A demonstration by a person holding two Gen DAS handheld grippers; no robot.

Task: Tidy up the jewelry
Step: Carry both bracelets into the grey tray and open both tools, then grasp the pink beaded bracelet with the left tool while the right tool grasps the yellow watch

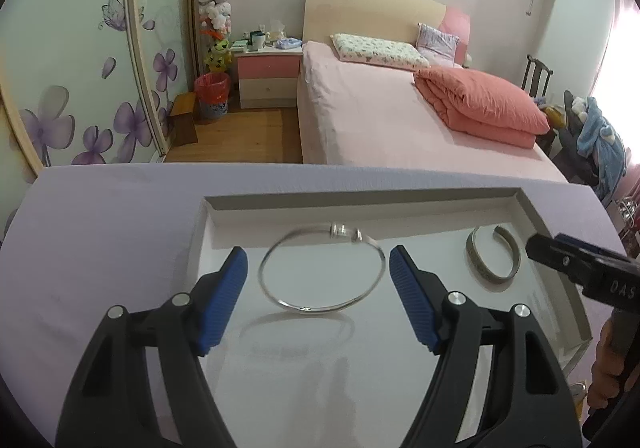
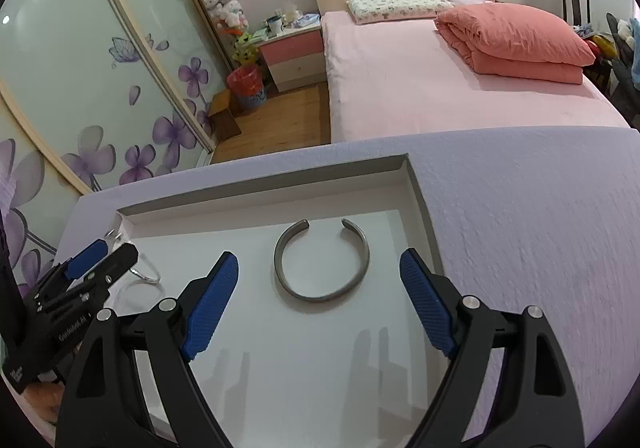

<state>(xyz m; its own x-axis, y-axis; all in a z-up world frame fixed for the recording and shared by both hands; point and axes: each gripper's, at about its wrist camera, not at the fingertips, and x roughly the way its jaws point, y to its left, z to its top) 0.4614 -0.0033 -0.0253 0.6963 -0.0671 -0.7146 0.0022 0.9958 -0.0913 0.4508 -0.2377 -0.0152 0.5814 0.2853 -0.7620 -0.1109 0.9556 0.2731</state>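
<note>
**Now both grippers wait open above two bracelets in the white tray**

Closest to the camera in the left wrist view, the left gripper (image 1: 318, 296) is spread wide, with its blue pads (image 1: 222, 300) on either side of the thin silver bangle (image 1: 322, 274). The pads do not touch the metal; there is free space on both sides, so nothing is grasped. The bangle is a closed thin ring with a small clasp at its far side, and it seems to be tilted, its near edge a little above its shadow on the tray floor.

In the right wrist view, the right gripper (image 2: 320, 300) is also released, its jaws far apart. The grey cuff bracelet (image 2: 321, 266) lies flat between the fingertips but apart from them, with its open gap turned to the far side of the tray. To the left in this view, the left gripper is seen from the side, just beside the silver bangle.

Both bracelets rest inside the white tray (image 1: 360, 202), a shallow box with low walls; the bangle is at the left part and the cuff at the right part. The tray sits on a table with a lilac cloth (image 2: 520, 216).

Farther away stands a bed (image 1: 380, 120) with a pink sheet, a folded coral quilt (image 1: 484, 104) and two pillows. Beside it is a pink and white nightstand (image 1: 268, 76), and on the left a wardrobe with purple flowers (image 1: 80, 88).
</note>
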